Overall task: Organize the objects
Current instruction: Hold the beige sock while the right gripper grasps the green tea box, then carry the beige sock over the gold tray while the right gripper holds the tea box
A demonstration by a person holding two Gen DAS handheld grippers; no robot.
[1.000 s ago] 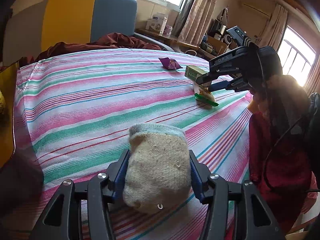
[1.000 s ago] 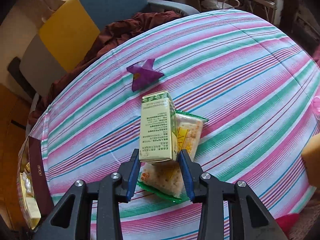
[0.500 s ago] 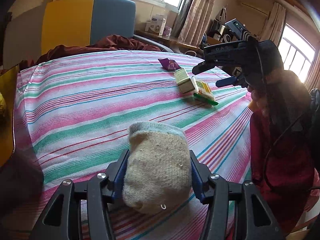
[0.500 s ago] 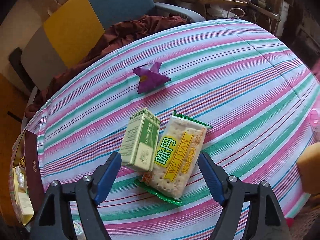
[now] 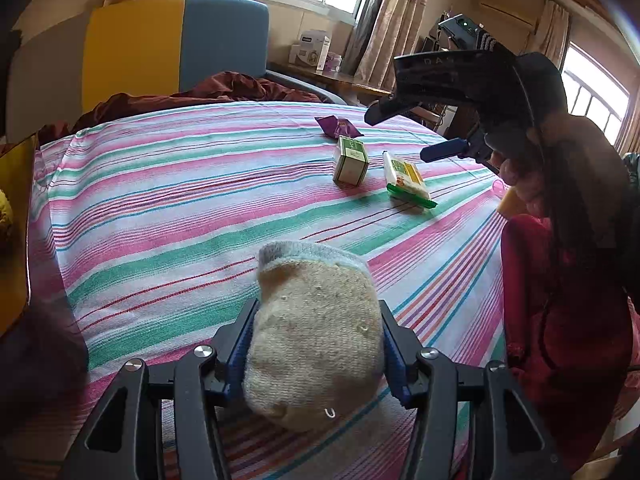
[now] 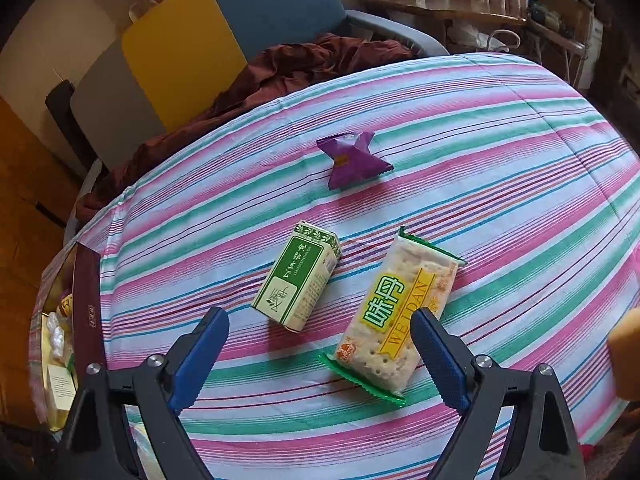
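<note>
My left gripper [image 5: 316, 344] is shut on a beige rolled sock [image 5: 314, 336], held just above the striped cloth near its front edge. My right gripper [image 6: 320, 352] is open and empty, raised above a green carton [image 6: 298, 280] lying on its side and a cracker pack [image 6: 394, 312] beside it. A purple wrapper [image 6: 352, 160] lies farther back. In the left wrist view the carton [image 5: 351, 160], the cracker pack [image 5: 406, 178] and the purple wrapper [image 5: 338, 126] lie at the far right, under the right gripper [image 5: 416, 132].
The striped cloth [image 6: 500, 168] covers a round table. A box [image 6: 86, 316] with small items sits at its left edge. A yellow and blue chair [image 6: 224, 36] with a maroon cloth [image 6: 280, 76] stands behind. A wooden shelf [image 6: 440, 0] is at the back right.
My right gripper let go of the green carton, opened wide and lifted back. The carton now lies on the cloth beside the cracker pack. My left gripper kept still with the sock.
</note>
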